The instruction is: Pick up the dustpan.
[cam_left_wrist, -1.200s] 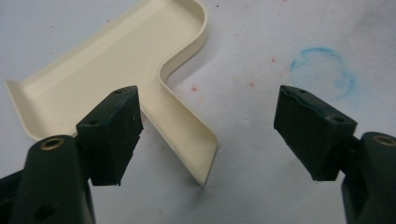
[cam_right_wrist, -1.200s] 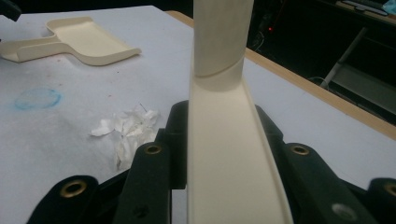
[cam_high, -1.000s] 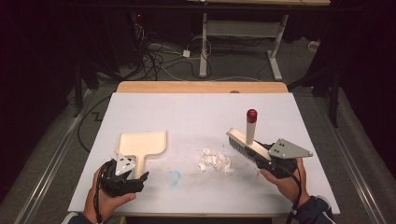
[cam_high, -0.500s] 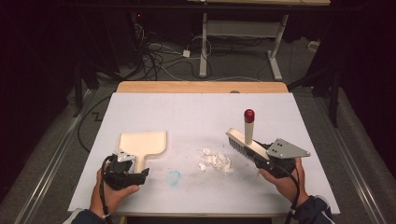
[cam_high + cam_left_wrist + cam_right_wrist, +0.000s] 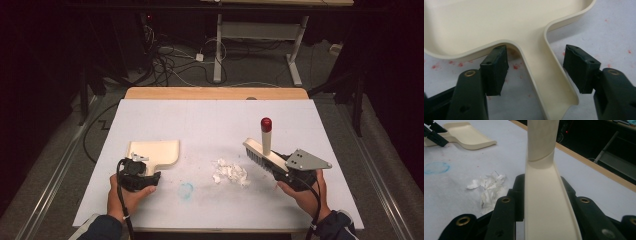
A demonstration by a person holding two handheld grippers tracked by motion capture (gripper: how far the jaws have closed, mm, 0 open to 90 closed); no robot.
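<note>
Left gripper view, dustpan (image 5: pixel 506 22) handle between closing left gripper (image 5: pixel 535 71) pads, seemingly untouched

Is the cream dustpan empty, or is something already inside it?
Empty. The dustpan shows a bare cream tray in the high view and left gripper view, and the crumpled paper scraps lie apart on the table.

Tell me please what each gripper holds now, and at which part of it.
The right gripper holds the brush by its cream back. The left gripper holds nothing: its jaws, just closing, straddle the dustpan's handle without pressing it.
</note>
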